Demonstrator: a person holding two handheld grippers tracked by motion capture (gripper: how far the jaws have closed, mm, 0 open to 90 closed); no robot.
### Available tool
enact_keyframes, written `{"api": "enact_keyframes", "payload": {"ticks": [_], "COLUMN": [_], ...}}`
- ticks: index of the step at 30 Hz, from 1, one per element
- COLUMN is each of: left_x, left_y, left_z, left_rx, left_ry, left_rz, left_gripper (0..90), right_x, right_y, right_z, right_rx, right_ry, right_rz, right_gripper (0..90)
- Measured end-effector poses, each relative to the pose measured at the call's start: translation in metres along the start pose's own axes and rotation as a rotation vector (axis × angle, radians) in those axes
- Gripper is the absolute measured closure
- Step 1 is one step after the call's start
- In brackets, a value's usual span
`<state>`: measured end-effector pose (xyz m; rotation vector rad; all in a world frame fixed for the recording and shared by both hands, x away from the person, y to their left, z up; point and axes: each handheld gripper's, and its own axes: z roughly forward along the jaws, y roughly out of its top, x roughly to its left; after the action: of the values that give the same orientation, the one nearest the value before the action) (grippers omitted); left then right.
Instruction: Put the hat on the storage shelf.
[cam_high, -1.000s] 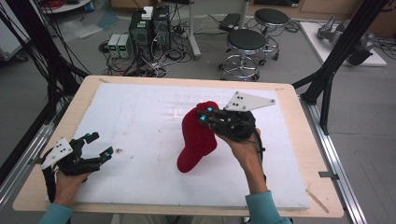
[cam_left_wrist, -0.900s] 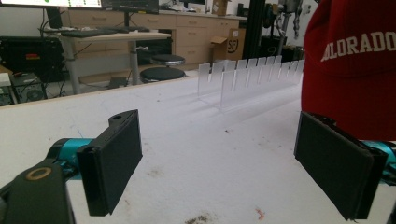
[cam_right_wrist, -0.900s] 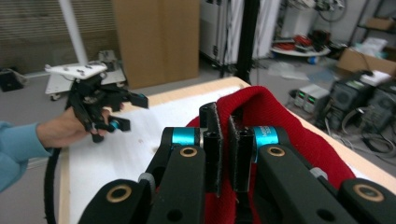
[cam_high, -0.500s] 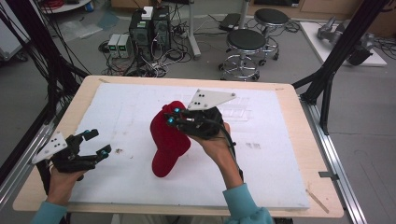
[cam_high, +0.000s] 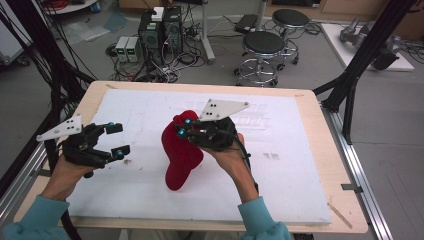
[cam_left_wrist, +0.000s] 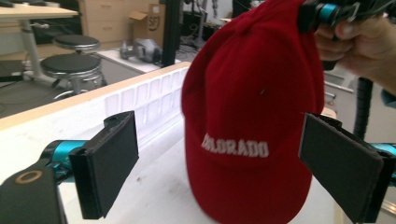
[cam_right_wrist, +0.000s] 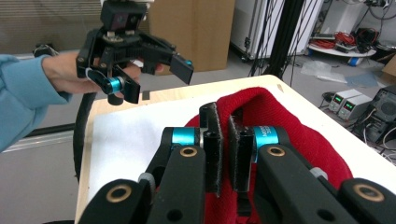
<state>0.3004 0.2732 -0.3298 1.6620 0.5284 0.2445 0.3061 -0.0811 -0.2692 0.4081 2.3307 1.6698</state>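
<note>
White "COLORADO" lettering across the front of the red cap (cam_left_wrist: 252, 116)

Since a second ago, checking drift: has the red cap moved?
Yes. The red cap, pinched by the right gripper, has shifted left across the white board, toward the open left gripper.

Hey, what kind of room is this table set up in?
Probably a lab or workshop. Behind the white-topped table stand round stools and computer towers in tangled cables on the floor, and black frame struts flank the table.
</note>
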Motion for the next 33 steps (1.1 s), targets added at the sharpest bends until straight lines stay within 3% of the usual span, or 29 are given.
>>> {"api": "enact_keyframes", "payload": {"ticks": [5,8,14,16,22,26,33], "left_x": [-0.005,-0.008,-0.009,-0.012,-0.014,-0.010,-0.009], "left_y": [0.013,0.016,0.019,0.022,0.026,0.022,0.017], "left_z": [0.019,0.034,0.058,0.064,0.082,0.092,0.101], "left_rx": [0.024,0.036,0.042,0.036,0.089,0.125,0.160], "left_ry": [-0.036,-0.084,-0.130,-0.164,-0.159,-0.178,-0.188], "left_rz": [0.012,0.022,-0.002,-0.016,0.001,-0.032,-0.036], "left_gripper": [11.8,11.0,7.4,6.6,6.1,6.2,9.9], "right_x": [-0.001,-0.001,-0.001,-0.001,-0.001,0.000,-0.001], "right_y": [-0.001,-0.001,-0.001,-0.001,-0.002,-0.002,-0.004], "right_z": [-0.001,-0.001,-0.001,-0.001,-0.001,-0.001,-0.002], "right_rx": [-0.006,-0.003,-0.002,0.003,0.000,0.001,0.001], "right_ry": [0.003,0.004,0.014,0.015,0.019,0.029,0.033], "right_rz": [0.001,0.000,-0.004,-0.009,-0.011,-0.018,-0.029], "right_gripper": [86.6,86.6,86.6,86.6,86.6,86.6,86.5]}}
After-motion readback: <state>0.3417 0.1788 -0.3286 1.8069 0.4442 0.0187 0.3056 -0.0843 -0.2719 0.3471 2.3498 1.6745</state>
